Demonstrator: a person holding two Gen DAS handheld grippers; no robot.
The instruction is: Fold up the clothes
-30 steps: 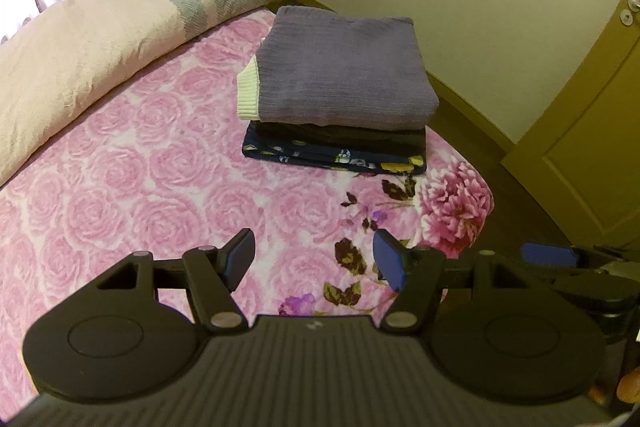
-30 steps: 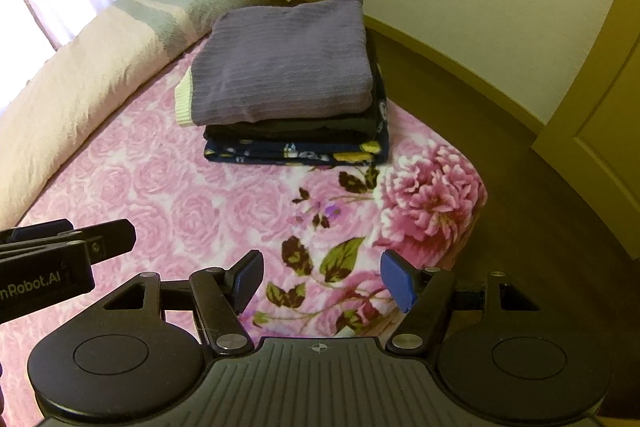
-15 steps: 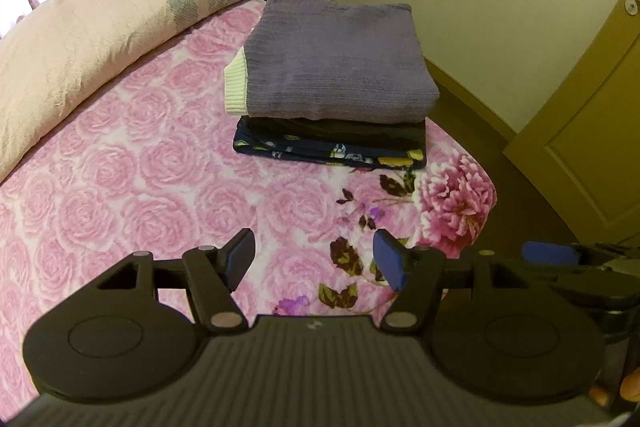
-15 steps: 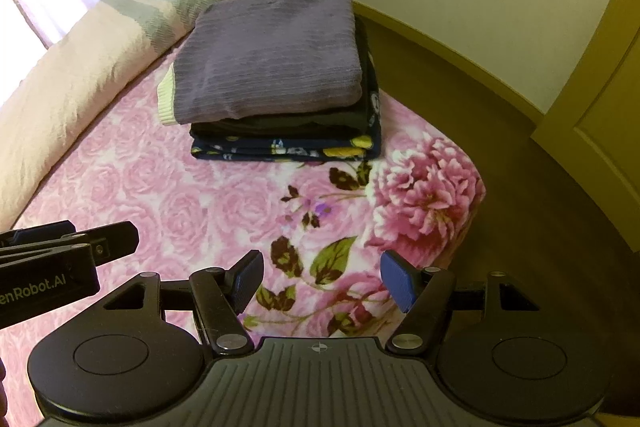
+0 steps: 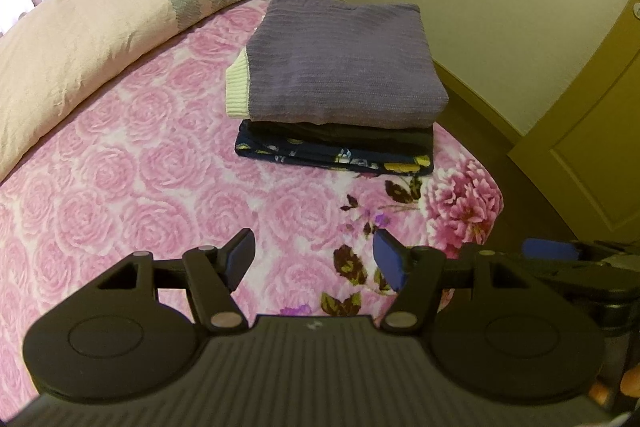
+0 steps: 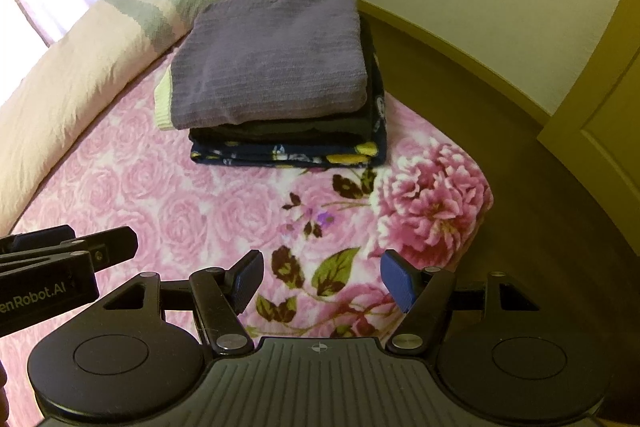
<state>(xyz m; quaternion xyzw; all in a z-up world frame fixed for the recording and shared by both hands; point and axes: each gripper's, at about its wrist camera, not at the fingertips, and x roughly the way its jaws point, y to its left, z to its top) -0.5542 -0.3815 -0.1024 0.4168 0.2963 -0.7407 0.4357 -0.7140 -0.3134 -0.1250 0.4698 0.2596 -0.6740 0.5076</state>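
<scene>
Folded purple ribbed knit sweater (image 5: 340, 67) tops 2 dark folded garments (image 6: 288, 143); soft, floppy, best gripped at edges; L gripper (image 5: 314, 257) & R gripper (image 6: 320, 277) wide open, empty.

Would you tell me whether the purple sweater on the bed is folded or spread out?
Folded. The purple sweater forms a compact rectangle with a rounded fold edge, resting atop the dark folded clothes.

Count: one stack of three folded garments: one purple sweater (image 5: 340, 67) on top, one black piece (image 5: 340, 133) in the middle, one navy floral piece (image 5: 332, 157) at the bottom. One pink rose blanket (image 5: 140, 179), one rolled quilt (image 5: 100, 27), one door (image 5: 592, 131). Two grippers, one left (image 5: 314, 257) and one right (image 6: 320, 277).
</scene>
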